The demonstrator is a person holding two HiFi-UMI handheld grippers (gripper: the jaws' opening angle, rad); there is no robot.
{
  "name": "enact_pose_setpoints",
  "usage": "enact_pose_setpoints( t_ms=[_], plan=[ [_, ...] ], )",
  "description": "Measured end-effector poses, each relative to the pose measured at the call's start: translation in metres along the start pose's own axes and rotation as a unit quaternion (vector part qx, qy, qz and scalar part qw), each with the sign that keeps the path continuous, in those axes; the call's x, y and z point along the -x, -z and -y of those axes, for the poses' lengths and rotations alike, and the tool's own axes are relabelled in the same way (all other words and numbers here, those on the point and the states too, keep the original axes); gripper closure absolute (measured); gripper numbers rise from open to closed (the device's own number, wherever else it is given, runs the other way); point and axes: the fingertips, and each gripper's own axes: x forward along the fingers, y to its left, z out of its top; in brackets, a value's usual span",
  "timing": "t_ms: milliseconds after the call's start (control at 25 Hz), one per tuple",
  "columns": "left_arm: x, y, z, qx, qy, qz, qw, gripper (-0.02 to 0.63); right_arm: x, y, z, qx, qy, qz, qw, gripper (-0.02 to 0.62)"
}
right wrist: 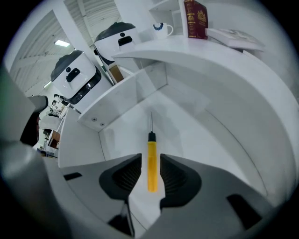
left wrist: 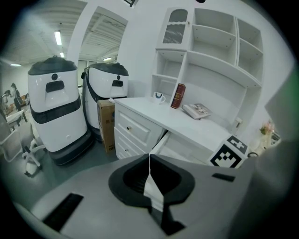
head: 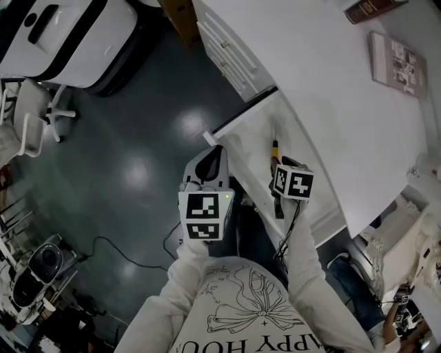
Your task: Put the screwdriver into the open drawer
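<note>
The screwdriver (right wrist: 152,168), yellow handle with a thin metal shaft, lies in the open white drawer (right wrist: 191,135), its shaft pointing away from me. My right gripper (right wrist: 150,158) hangs steeply over it, open: the handle is between the jaws with a gap on each side. In the head view the screwdriver (head: 274,147) shows just beyond the right gripper (head: 275,169), inside the drawer (head: 251,141). My left gripper (left wrist: 149,170) is shut on nothing. It hovers over the floor beside the drawer's outer corner, and the head view shows this left gripper (head: 216,153) too.
The white desk (head: 324,83) carries a flat book (head: 396,62) and a red book (head: 372,8). A drawer cabinet (head: 231,48) stands beyond the open drawer. Large white machines (head: 69,34), a chair (head: 34,110) and a floor cable (head: 124,251) are at the left.
</note>
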Motion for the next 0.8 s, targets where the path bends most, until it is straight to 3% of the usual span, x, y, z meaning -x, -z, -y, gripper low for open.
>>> enact_pose_setpoints(
  t_ms=[400, 800],
  plan=[
    [0.036, -0.035, 0.022, 0.005, 0.002, 0.048, 0.9988, 0.598, 0.091, -0.035, -0.013, -0.001, -0.006, 0.104, 0.995, 0.528],
    [0.092, -0.080, 0.042, -0.001, -0.013, 0.119, 0.9929, 0.598, 0.209, -0.075, -0.028, 0.042, 0.007, 0.241, 0.969, 0.554]
  ],
)
